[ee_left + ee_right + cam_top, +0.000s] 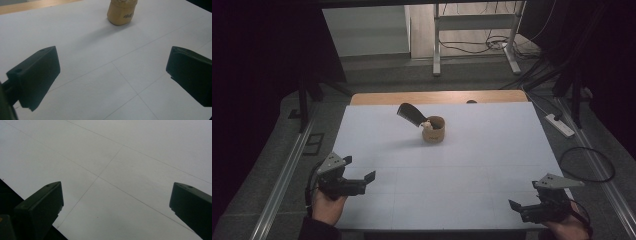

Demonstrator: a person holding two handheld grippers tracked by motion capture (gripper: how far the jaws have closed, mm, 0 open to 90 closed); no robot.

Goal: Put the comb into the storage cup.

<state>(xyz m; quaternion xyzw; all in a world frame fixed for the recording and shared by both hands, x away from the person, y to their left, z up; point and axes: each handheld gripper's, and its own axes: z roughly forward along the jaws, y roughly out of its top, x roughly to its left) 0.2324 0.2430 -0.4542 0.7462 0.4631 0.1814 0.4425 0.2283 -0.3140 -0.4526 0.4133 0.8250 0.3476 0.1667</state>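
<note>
1. High view: we hold the left hand-held gripper [362, 172] and the right hand-held gripper [524, 200] at the near corners, jaws spread, both empty.
2. The tan cup [433, 130], a black comb [411, 115] leaning in it, stands mid-tabletop, well apart from both.
3. We judge the reach not begun; next, we advance toward the cup.
4. The white tabletop [492, 160] sits in a dim room with cables on the floor.

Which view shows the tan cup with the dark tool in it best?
The high view: the whole cup stands mid-table with the dark tool leaning out of it. The left gripper view cuts off the cup's top. The right gripper view faces bare table.
</note>
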